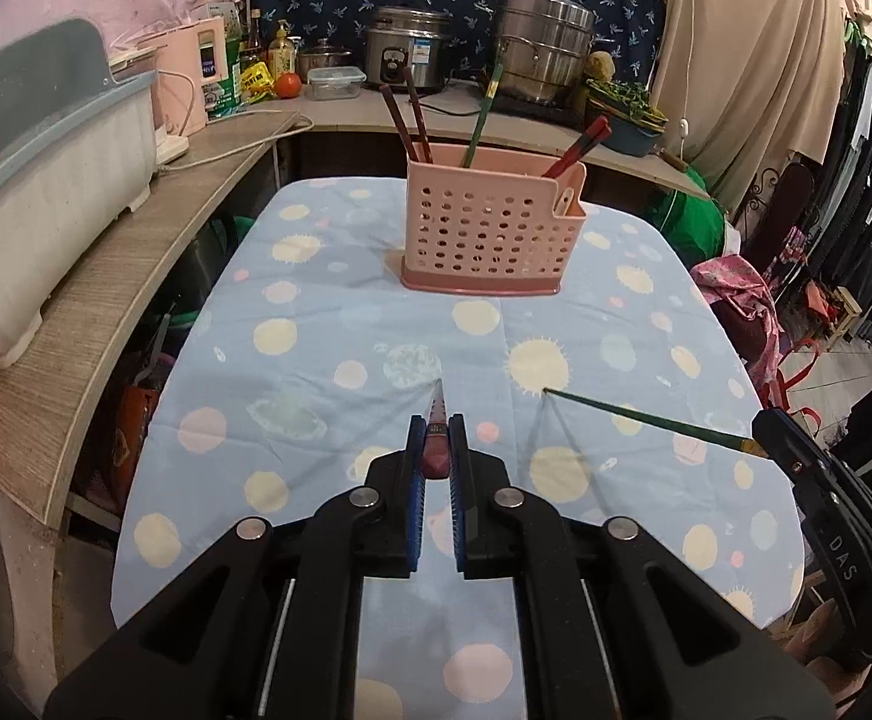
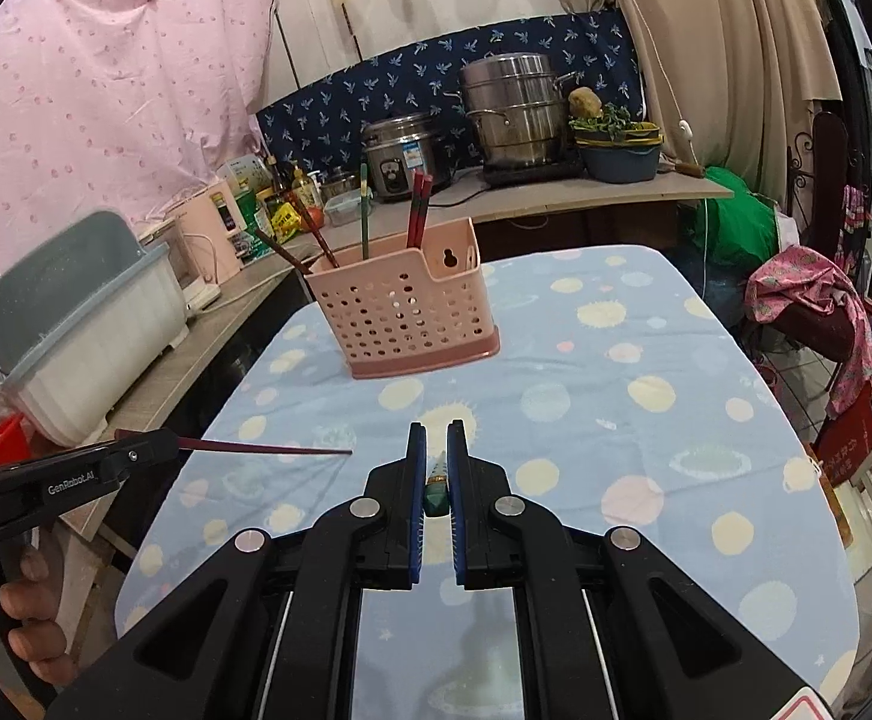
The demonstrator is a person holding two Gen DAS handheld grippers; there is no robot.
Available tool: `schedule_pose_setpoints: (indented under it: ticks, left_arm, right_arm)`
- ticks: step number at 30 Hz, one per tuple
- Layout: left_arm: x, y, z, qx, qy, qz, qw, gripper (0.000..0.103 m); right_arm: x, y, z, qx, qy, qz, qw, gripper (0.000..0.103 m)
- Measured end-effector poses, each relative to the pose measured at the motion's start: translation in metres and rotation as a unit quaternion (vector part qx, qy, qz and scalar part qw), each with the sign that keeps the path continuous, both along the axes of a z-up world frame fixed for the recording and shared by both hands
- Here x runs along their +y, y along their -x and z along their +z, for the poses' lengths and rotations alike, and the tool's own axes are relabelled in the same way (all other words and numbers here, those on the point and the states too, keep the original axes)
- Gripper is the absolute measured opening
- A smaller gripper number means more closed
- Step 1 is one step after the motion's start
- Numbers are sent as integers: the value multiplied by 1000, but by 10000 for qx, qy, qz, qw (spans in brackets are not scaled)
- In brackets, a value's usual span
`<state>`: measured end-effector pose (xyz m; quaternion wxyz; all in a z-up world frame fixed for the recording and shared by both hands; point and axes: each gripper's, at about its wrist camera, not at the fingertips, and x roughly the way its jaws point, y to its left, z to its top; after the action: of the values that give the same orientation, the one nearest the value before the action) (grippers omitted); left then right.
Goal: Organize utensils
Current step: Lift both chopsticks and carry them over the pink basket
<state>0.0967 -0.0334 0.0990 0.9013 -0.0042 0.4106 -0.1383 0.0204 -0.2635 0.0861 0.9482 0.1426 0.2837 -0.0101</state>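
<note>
Two grippers each pinched one chopstick above the tablecloth (image 1: pixel 315 324): left gripper (image 1: pixel 437 444) clamped a maroon chopstick (image 1: pixel 437 429), right gripper (image 2: pixel 437 450) a green chopstick (image 2: pixel 437 480), near the pink utensil basket (image 1: pixel 490 228).

Even, moderately bright indoor light; faint double shadows on tablecloth (image 1: pixel 315 372); strong fisheye bending and dark vignette at edges; centre sharp.
</note>
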Motion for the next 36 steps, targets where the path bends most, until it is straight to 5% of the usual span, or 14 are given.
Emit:
schedule_pose_setpoints:
  ticks: [22,36]
  left_arm:
    - [-8,-53,50,-433,-25,-45,9990,7]
    - [-24,-97,122,-962,324,-223,9946,7]
  right_arm:
    - [-22,-58,55,-601,-272,-33,9978,7]
    - [-35,-116,125,-1252,-402,72,9913,7]
